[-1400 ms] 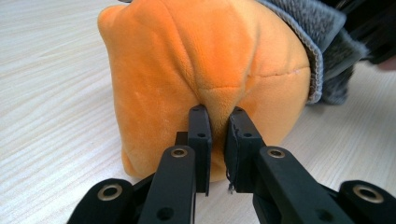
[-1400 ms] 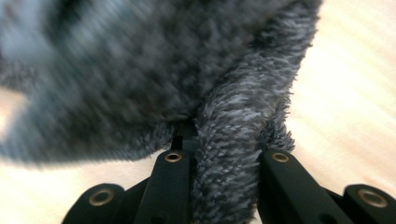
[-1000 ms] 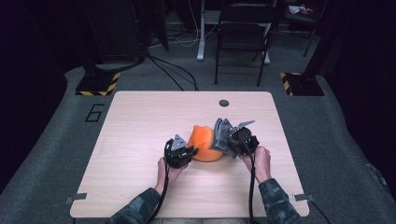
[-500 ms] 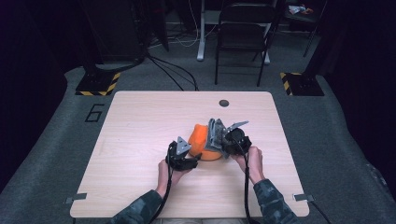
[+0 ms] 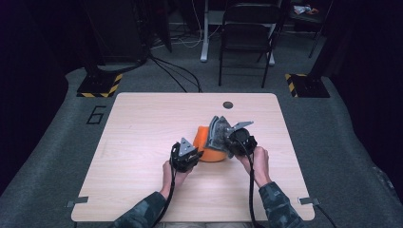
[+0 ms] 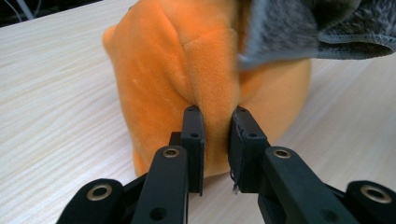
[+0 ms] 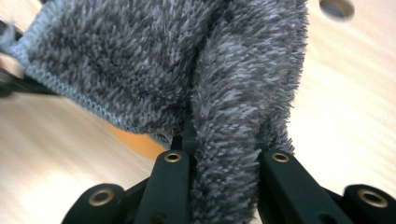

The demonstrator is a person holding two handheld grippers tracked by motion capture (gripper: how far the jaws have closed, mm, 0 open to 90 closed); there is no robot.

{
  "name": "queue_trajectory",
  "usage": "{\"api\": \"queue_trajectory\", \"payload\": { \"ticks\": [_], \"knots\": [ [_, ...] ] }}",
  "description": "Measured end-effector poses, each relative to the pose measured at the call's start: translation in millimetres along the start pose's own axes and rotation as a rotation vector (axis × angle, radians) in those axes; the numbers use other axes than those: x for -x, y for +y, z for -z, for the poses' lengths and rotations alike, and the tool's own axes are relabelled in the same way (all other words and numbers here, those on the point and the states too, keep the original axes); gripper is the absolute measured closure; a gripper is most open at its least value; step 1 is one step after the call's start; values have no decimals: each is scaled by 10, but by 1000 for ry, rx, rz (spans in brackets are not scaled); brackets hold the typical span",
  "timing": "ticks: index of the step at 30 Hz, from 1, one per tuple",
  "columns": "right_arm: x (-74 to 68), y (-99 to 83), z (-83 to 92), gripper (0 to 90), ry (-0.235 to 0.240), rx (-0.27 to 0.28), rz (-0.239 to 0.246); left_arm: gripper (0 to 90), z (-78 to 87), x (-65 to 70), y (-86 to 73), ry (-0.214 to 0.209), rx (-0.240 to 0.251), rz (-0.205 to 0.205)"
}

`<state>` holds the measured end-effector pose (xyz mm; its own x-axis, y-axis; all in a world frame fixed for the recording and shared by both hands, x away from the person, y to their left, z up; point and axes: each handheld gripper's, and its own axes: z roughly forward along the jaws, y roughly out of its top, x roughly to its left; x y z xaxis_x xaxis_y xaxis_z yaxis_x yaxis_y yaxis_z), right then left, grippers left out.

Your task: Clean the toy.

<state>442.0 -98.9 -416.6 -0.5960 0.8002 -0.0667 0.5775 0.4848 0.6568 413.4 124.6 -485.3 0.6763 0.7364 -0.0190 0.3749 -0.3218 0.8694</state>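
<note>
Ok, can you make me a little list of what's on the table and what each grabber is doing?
table: light wooden table with a small round hole near the far edge
orange thing: soft orange fleece cloth, bunched up on the table
grey thing: fuzzy grey cloth, lifted over the orange one
left gripper: its jaws have just been closing and now pinch a fold of the orange cloth
right gripper: shut on a fold of the grey cloth
hands: one behind each gripper, near the table's middle
</note>
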Motion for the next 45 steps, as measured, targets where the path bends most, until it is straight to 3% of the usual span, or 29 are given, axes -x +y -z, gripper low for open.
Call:
{"api": "queue_trajectory", "payload": {
  "ticks": [4, 6, 8, 9, 10, 12, 20, 30, 34, 41, 42, 45],
  "knots": [
    [-213, 118, 77, 777, 15, 41, 77, 776, 55, 106, 46, -17, -5, -10],
    [-279, 123, 19, 777, 15, 13, 103, 774, 46, 115, 42, -24, -22, -19],
    [-293, 84, -71, 777, 5, -5, 98, 772, 17, 91, 13, -24, -32, -11],
    [-267, 69, -102, 777, 13, -11, 105, 771, 2, 74, 1, -28, -37, -10],
    [-265, 52, -113, 777, 21, -24, 78, 769, -7, 63, -8, -31, -36, -8],
    [-224, 40, -126, 777, 32, -26, 90, 766, -21, 55, -11, -34, -45, -13],
    [-114, -68, -126, 775, 33, -52, 77, 762, -28, 20, -23, -48, -53, 0],
    [100, -247, -211, 776, 44, -109, 13, 760, -39, -29, -31, -54, -49, 14],
    [156, -307, -290, 776, 24, -140, -6, 758, -34, -51, -42, -54, -50, 28],
    [259, -492, -587, 775, 1, -253, -34, 751, -35, -90, -61, -50, -31, 43],
    [276, -504, -595, 775, 17, -235, -35, 746, -29, -95, -67, -59, -20, 47],
    [284, -491, -567, 775, 11, -244, -42, 741, -20, -110, -74, -58, -11, 40]
  ]
}}
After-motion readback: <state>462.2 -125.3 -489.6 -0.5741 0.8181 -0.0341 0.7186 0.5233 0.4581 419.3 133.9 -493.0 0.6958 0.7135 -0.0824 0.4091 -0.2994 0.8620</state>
